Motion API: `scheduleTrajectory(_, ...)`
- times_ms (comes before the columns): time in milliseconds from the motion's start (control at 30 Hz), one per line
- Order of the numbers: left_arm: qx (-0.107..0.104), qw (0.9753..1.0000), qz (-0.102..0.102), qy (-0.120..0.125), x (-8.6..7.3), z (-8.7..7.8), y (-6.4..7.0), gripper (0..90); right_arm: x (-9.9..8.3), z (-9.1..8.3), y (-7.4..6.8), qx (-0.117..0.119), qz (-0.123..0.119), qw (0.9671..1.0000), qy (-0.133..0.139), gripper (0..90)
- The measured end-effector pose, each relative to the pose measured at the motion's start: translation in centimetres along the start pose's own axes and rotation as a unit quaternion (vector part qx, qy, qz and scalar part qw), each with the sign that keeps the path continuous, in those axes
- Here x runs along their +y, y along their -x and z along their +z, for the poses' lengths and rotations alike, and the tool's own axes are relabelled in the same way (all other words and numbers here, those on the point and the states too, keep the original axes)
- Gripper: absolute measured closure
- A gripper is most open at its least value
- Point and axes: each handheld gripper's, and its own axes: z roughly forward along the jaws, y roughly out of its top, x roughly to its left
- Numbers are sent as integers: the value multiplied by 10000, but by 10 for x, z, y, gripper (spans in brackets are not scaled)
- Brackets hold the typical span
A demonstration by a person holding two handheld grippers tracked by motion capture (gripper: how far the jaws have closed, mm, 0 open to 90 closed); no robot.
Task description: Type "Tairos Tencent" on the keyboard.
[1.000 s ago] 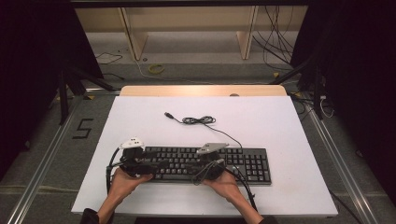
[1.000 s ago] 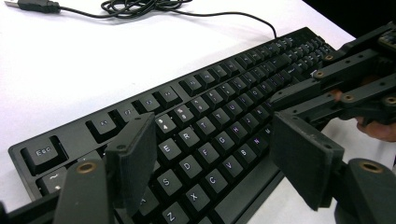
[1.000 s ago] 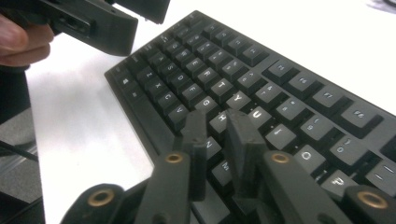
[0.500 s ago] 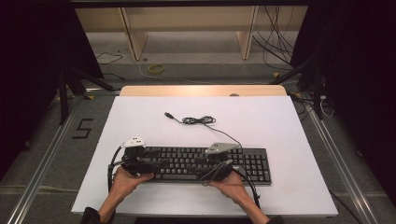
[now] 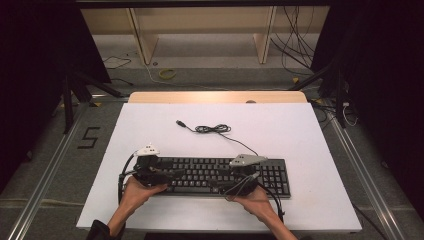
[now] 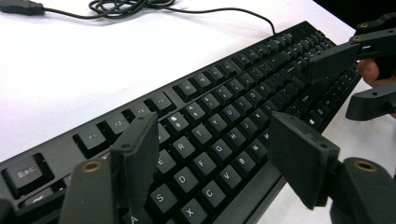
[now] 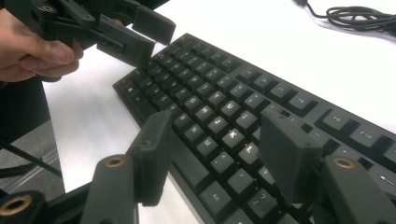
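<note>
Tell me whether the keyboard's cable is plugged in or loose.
Loose: the black keyboard's thin black cable lies coiled on the white table, its plug end free.

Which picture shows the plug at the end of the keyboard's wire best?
The high view: the plug lies whole on the white table, past the coiled cable. The left gripper view cuts it off at the top-left corner. The right gripper view catches the coil, hardly any plug.

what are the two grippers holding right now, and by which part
Nothing is held. The left gripper and the right gripper both hang open over the black keyboard, jaws spread apart above the keys with nothing between them.
</note>
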Motion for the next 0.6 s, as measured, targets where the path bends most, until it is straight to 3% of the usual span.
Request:
scheduleTrajectory(333, 24, 9996, -5, -276, 4, 12, 0, 518, -5, -10, 1, -20, 16, 9999, 102, 410)
scheduleTrajectory(600, 17, 9986, 214, -488, 5, 23, 2, 687, -9, -16, 3, -94, 24, 9998, 155, 381)
